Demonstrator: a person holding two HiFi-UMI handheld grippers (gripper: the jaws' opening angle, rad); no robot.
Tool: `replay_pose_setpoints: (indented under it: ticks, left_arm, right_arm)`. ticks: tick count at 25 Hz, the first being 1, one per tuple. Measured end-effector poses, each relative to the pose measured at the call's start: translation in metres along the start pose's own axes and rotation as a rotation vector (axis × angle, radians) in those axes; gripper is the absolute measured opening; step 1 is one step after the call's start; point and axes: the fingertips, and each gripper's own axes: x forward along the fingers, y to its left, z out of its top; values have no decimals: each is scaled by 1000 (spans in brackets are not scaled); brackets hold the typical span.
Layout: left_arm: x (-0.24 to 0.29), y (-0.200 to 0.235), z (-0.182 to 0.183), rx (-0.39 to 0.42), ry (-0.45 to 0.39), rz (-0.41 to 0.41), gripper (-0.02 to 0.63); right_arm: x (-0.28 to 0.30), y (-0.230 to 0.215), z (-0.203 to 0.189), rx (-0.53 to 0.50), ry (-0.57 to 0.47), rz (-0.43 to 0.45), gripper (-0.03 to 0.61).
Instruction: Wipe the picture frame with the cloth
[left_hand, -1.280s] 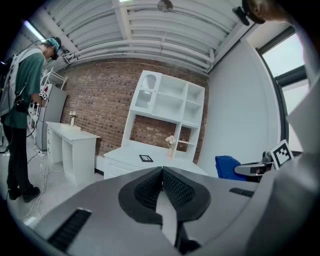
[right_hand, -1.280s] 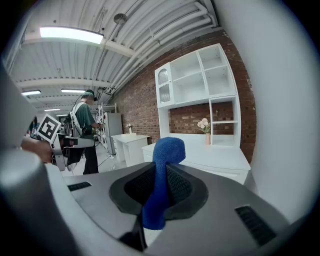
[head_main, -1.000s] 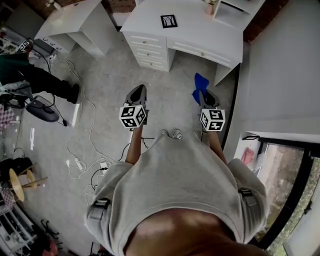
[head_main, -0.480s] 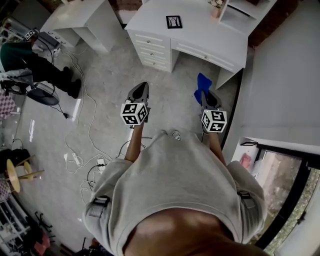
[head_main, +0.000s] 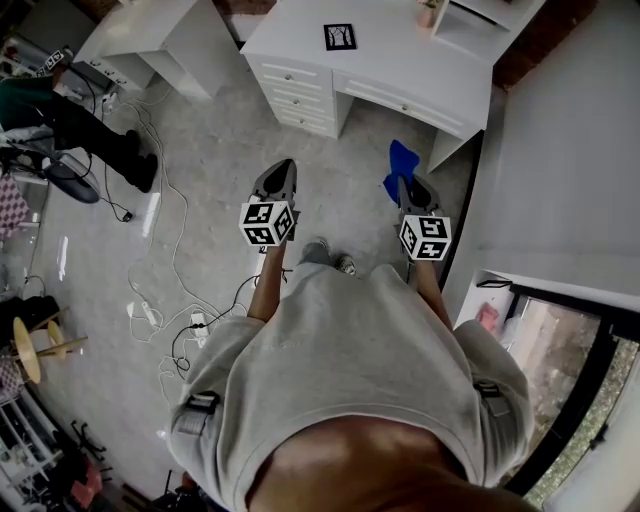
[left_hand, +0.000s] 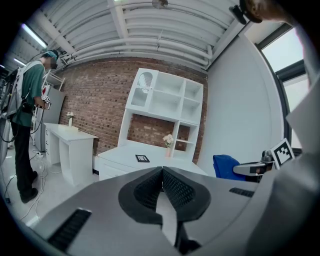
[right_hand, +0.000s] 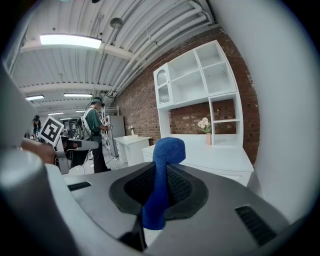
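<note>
Ahead of me across the grey floor (head_main: 220, 150), the white desk (head_main: 420, 70) stands against the brick wall (left_hand: 100, 100). My left gripper (left_hand: 162, 171) hangs in the air, jaws pressed together on nothing. My right gripper (head_main: 410, 183) is clamped on the blue cloth (right_hand: 167, 150), which sticks up past the jaws. The small picture frame (head_main: 339, 37) lies on the desk top, well apart from both.

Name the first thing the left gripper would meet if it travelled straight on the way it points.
Probably the white desk, near the small black picture frame lying on it. Nothing shows between it and the left gripper, though depth is uncertain.
</note>
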Motion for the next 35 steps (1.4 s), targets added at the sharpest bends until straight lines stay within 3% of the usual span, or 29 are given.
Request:
replay_pose_setpoints:
  ticks: [13,24,35]
  left_arm:
    - [72,35,5,-27,-2,-19,15]
    - [174,101,52,-52,-21,-51,15]
    - [247,165,92,-54,-30,-68,17]
  right_arm:
    - [70,-18,8,-5,18,-6,61]
    - [189,-28,70,-46,9,4,61]
    - [284,-31,108,-55,8,-10,61]
